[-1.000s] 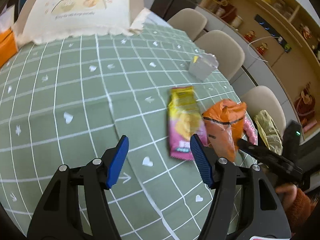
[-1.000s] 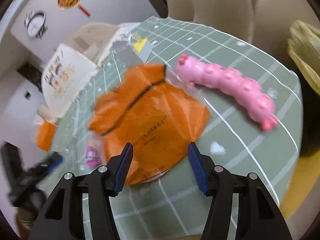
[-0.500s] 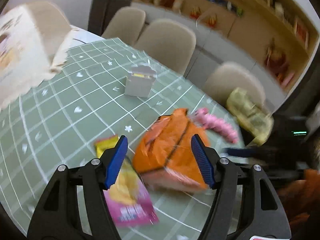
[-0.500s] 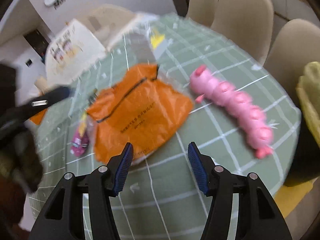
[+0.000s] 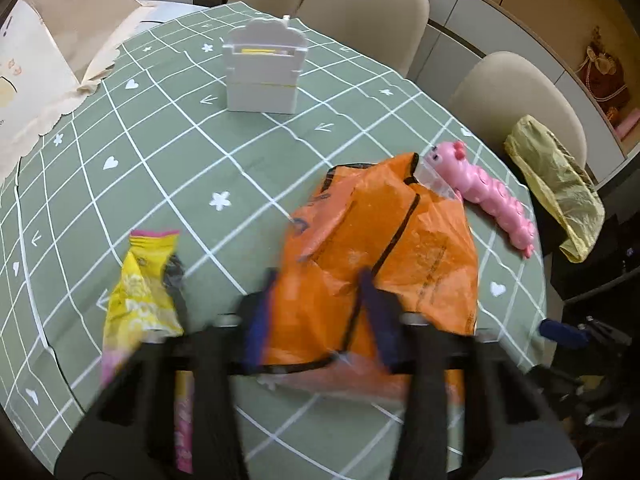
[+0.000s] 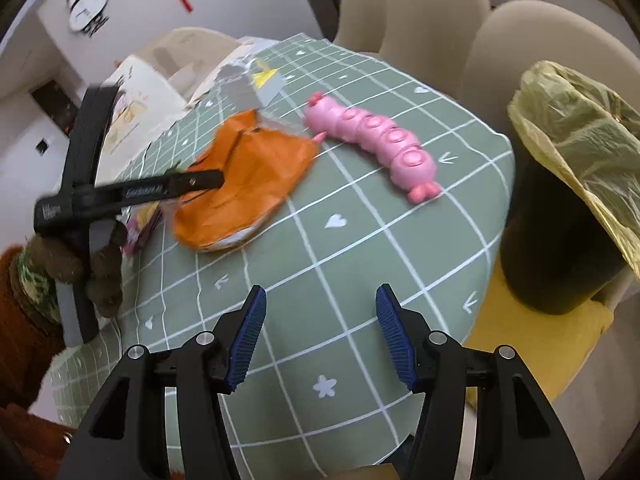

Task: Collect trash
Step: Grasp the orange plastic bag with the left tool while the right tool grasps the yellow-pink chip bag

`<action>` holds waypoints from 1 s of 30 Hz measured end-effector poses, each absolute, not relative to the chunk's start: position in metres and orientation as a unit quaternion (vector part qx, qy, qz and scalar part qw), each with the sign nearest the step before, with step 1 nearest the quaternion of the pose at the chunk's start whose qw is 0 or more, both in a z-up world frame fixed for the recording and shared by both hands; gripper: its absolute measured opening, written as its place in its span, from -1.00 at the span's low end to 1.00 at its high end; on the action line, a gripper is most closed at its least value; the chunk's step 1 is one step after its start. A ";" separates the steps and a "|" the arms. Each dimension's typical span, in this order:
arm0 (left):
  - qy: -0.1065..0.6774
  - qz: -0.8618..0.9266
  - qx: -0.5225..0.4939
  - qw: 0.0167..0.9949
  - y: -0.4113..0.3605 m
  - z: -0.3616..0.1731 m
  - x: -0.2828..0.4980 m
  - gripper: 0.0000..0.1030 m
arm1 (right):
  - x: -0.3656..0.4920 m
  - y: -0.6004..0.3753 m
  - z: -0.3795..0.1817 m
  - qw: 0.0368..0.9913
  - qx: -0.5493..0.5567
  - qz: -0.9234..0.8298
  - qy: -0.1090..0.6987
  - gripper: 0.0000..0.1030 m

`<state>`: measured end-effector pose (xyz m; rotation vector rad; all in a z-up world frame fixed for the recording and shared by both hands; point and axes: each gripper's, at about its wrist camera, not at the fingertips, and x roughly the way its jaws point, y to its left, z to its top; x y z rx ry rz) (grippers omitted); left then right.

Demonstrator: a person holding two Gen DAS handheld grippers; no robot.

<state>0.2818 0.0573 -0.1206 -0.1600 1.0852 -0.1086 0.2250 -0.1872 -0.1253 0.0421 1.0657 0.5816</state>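
The left gripper [image 5: 320, 312], blurred, has just been closing, and the crinkled orange plastic bag [image 5: 384, 248] is seen between its blue pads [image 5: 256, 320]; whether they press it cannot be told. Black print on the bag is unreadable. Just to the left, 1 yellow-and-pink snack packet [image 5: 138, 300] lies flat on the green grid-patterned tablecloth [image 5: 168, 168], its lettering blurred. Beyond the bag, 1 pink plastic caterpillar toy [image 5: 492, 200] touches its corner. Farther ahead stands 1 white plastic holder [image 5: 262, 72]. The right gripper [image 6: 318, 340] is held with jaws wide apart over bare cloth. 3 beige chairs [image 5: 360, 0] are counted.
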 end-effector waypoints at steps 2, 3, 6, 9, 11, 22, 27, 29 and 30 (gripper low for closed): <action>0.506 -0.064 -0.080 0.856 0.055 -0.112 0.276 -0.68 | 0.222 -0.182 -0.125 0.818 0.015 0.281 0.501 0.05; 0.501 -0.067 -0.083 0.859 0.053 -0.107 0.273 -0.71 | 0.221 -0.181 -0.124 0.817 0.011 0.283 0.502 0.05; 0.475 -0.075 -0.105 0.870 0.057 -0.085 0.260 -0.78 | 0.219 -0.173 -0.120 0.815 -0.007 0.294 0.499 0.05; 0.439 -0.073 -0.139 0.885 0.074 -0.057 0.240 -0.78 | 0.217 -0.161 -0.111 0.814 -0.026 0.312 0.490 0.05; 0.408 -0.052 -0.161 0.897 0.096 -0.036 0.221 -0.78 | 0.216 -0.147 -0.106 0.813 -0.045 0.321 0.484 0.05; 0.356 0.151 -0.248 0.888 0.245 -0.037 0.106 -0.78 | 0.228 -0.032 -0.105 0.789 -0.102 0.357 0.489 0.05; 0.344 0.178 -0.291 0.875 0.270 -0.052 0.068 -0.78 | 0.243 0.016 -0.121 0.769 -0.069 0.371 0.516 0.05; 0.339 0.186 -0.303 0.871 0.275 -0.057 0.057 -0.78 | 0.250 0.028 -0.127 0.779 -0.075 0.351 0.514 0.05; 0.338 0.188 -0.307 0.870 0.275 -0.060 0.056 -0.78 | 0.254 0.032 -0.130 0.781 -0.076 0.345 0.515 0.05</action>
